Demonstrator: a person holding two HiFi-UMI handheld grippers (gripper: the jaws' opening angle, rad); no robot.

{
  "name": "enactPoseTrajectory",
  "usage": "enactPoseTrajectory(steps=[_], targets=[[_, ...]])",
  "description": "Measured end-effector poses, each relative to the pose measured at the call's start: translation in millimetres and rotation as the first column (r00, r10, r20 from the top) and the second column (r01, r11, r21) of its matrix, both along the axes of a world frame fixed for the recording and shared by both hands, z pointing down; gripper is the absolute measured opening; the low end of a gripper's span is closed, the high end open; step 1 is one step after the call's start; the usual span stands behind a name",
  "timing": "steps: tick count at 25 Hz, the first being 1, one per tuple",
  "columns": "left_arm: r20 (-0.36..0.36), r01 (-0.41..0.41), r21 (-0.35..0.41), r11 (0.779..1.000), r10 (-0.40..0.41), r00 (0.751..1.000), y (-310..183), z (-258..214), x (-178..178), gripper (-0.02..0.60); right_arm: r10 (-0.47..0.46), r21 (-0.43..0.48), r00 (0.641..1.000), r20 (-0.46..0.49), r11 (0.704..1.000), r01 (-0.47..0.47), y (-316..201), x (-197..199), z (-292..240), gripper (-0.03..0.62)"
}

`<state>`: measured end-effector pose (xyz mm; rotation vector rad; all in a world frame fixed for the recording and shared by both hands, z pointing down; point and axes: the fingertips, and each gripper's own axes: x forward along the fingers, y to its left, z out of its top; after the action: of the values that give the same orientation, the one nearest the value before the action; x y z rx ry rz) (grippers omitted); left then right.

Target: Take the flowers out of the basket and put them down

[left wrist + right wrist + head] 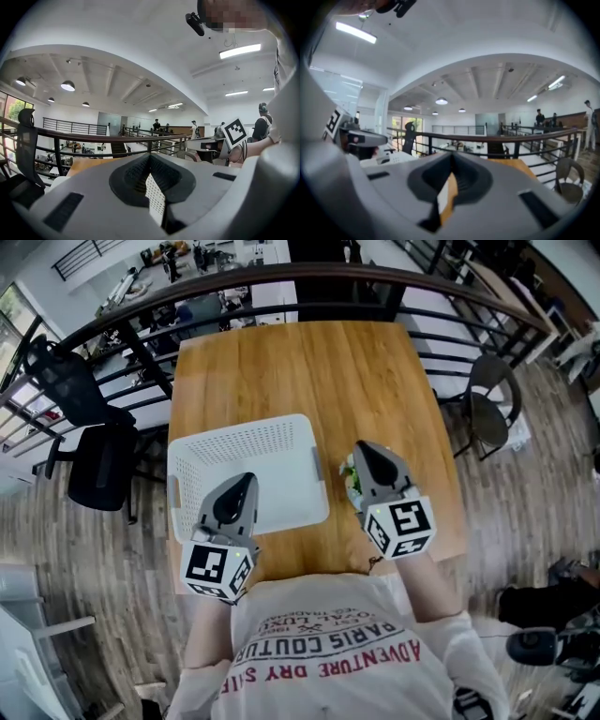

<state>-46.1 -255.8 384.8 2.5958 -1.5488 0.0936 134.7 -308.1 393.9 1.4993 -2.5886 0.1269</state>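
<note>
Head view: the flowers (351, 480) peek out just beyond the basket (281, 427) at its 3 o'clock side, mostly hidden beneath the right gripper (361, 447), so their long axis is unreadable. The left gripper (248, 479) hangs over the basket's 6 o'clock rim.
Left gripper view: jaws clenched, empty.
Right gripper view: jaws clenched on nothing.

Flowers (350, 480), just right of the basket (253, 446): mostly hidden under the right gripper (364, 449), only a green-white sliver shows. Basket's near left corner is covered by the left gripper (247, 480). Right gripper view is blurred throughout.
</note>
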Motion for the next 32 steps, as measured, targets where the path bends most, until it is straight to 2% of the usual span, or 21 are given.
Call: enactPoseTrajectory(steps=[5,9,18,32], targets=[[-0.002,0.028,0.005,1.0,-0.028,1.0,-1,-1,-25,0.026,-0.074,0.078,0.997,0.012,0.994,0.073,16,-39,-6,0.028],[-0.008,0.046,0.004,0.999,-0.046,0.999,2,-1,-39,0.026,-0.114,0.078,0.993,0.004,0.99,0.113,23,-59,-4,0.028],[0.018,0.061,0.019,0.998,-0.062,0.998,10,-1,-45,0.026,-0.17,0.082,0.985,0.003,0.982,0.17,31,-79,-1,0.028],[0.025,0.061,0.023,0.998,-0.062,0.998,13,-2,-49,0.026,-0.194,0.076,0.981,-0.01,0.978,0.195,36,-97,3,0.028]])
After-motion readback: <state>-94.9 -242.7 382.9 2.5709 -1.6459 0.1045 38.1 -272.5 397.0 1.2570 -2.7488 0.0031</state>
